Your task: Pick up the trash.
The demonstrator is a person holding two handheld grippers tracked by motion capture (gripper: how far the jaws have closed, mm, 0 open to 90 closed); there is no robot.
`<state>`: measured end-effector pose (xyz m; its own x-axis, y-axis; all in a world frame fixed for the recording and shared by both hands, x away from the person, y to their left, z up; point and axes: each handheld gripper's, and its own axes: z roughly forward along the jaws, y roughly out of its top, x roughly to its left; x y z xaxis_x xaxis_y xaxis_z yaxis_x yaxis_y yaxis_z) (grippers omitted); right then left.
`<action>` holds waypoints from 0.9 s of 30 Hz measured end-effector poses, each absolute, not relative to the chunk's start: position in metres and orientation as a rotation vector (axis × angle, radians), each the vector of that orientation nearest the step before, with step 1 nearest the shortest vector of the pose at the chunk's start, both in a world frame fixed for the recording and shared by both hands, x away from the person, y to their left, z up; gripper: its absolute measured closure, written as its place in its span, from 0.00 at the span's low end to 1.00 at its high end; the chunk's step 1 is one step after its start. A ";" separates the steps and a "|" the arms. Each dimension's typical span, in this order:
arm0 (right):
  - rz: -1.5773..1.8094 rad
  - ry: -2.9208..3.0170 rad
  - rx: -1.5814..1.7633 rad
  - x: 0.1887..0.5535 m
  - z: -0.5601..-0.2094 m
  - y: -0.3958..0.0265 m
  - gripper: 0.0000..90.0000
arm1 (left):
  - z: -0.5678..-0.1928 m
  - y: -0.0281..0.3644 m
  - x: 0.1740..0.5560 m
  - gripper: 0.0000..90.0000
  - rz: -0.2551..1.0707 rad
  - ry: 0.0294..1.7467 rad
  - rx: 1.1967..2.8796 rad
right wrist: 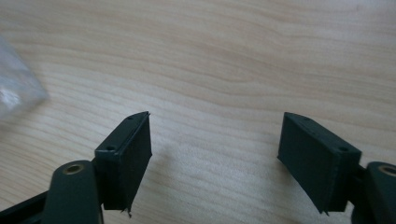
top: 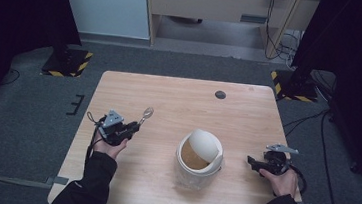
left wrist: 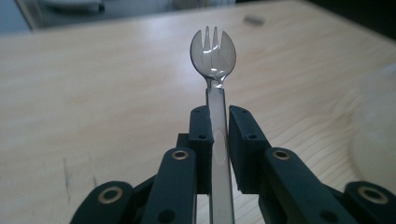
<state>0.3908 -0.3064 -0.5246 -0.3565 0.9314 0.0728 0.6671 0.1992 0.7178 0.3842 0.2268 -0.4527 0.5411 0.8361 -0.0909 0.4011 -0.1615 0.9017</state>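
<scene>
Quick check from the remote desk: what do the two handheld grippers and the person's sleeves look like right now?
Both the left gripper and the right gripper are black, each topped with a grey three-cornered plate and trailing a black cable. Their jaws end in flat rectangular black pads on arms with brass-coloured rivets. The person wears dark long sleeves.

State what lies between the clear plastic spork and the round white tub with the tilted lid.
Bare wooden table separates spork from tub, per the high view.
</scene>
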 end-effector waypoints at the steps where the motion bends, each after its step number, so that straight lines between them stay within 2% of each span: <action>1: 0.971 2.092 1.493 0.391 -0.522 -0.306 0.33 | -0.446 0.227 0.380 0.88 0.549 1.010 1.750; 7: 1.089 2.026 1.469 0.390 -0.502 -0.305 0.37 | -0.425 0.225 0.362 0.88 0.581 0.915 1.696; 18: 1.400 1.809 1.322 0.376 -0.433 -0.291 0.43 | -0.381 0.204 0.337 0.88 0.606 0.734 1.597; 27: 1.590 1.719 1.226 0.359 -0.391 -0.280 0.49 | -0.366 0.189 0.323 0.88 0.599 0.652 1.585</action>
<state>0.3592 -0.2801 -0.3914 -0.4742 0.8542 0.2130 0.2787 -0.0838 0.9567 0.3229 0.1890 -0.3660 0.7045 0.7096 0.0095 0.0691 -0.0819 0.9942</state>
